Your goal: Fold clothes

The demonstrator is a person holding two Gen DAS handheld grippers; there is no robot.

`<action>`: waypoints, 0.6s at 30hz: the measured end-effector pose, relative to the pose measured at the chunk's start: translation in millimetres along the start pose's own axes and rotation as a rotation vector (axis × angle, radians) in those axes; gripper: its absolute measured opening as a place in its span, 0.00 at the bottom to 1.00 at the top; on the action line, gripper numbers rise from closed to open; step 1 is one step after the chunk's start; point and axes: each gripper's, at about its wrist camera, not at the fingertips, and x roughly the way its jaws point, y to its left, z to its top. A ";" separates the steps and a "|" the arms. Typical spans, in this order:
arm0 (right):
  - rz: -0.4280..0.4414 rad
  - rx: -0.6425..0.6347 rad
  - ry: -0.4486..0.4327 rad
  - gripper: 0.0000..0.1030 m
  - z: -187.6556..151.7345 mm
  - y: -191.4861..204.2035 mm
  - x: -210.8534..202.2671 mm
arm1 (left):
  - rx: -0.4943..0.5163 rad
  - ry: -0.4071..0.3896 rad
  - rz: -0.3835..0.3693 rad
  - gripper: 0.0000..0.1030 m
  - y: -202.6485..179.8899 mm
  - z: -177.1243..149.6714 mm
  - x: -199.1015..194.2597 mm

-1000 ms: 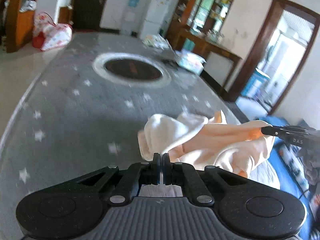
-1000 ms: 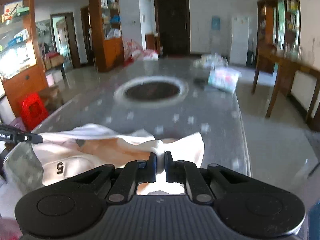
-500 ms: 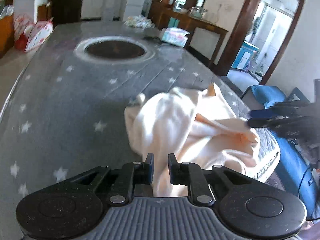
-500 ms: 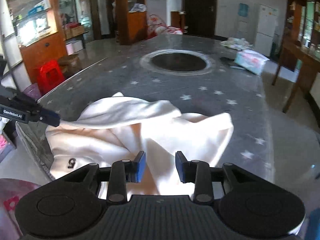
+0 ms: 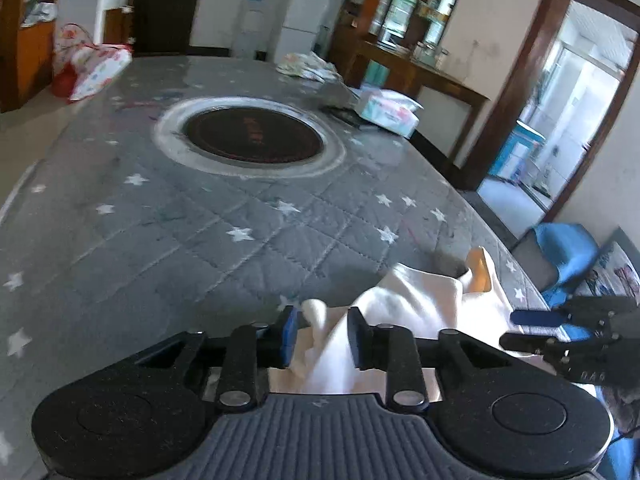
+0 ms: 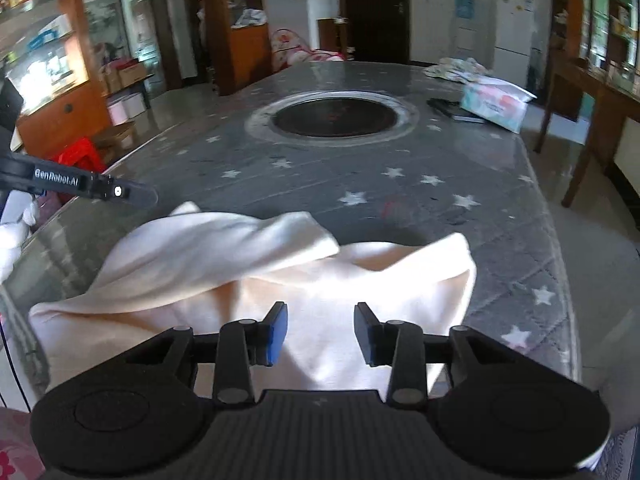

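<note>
Your left gripper (image 5: 320,334) and right gripper (image 6: 320,334) jaws are opening, cloth between, unpinched. Garment (image 6: 256,272) lies lengthwise, landmark: both jaws over its near edge.

The soft cream cloth garment (image 6: 256,276) lies rumpled on the desk's grey quilted star-print cloth cover (image 5: 192,240), which looks matt and stitched. The round dark glossy inset plate (image 6: 335,116) has a smooth pale ring. The brown side table (image 5: 436,76) looks like polished wood.
</note>
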 end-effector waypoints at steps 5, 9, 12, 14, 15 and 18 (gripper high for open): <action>-0.059 0.045 -0.007 0.43 3.3 -25.1 4.7 | -0.025 0.072 -0.023 0.32 6.5 1.5 31.6; -0.106 0.078 -0.004 0.44 7.4 -47.1 12.8 | -0.034 0.083 -0.066 0.12 9.0 1.5 39.4; -0.127 0.101 0.001 0.44 12.9 -63.9 21.6 | -0.047 0.068 -0.084 0.09 11.7 3.9 37.6; -0.130 0.116 0.007 0.44 17.1 -73.4 28.8 | -0.058 0.055 -0.080 0.09 14.5 6.6 35.9; -0.126 0.123 0.010 0.44 19.1 -77.2 33.0 | -0.063 0.048 -0.079 0.09 16.1 8.4 35.0; -0.107 0.143 0.022 0.44 25.2 -87.5 46.0 | -0.063 0.029 -0.077 0.09 19.4 15.0 33.0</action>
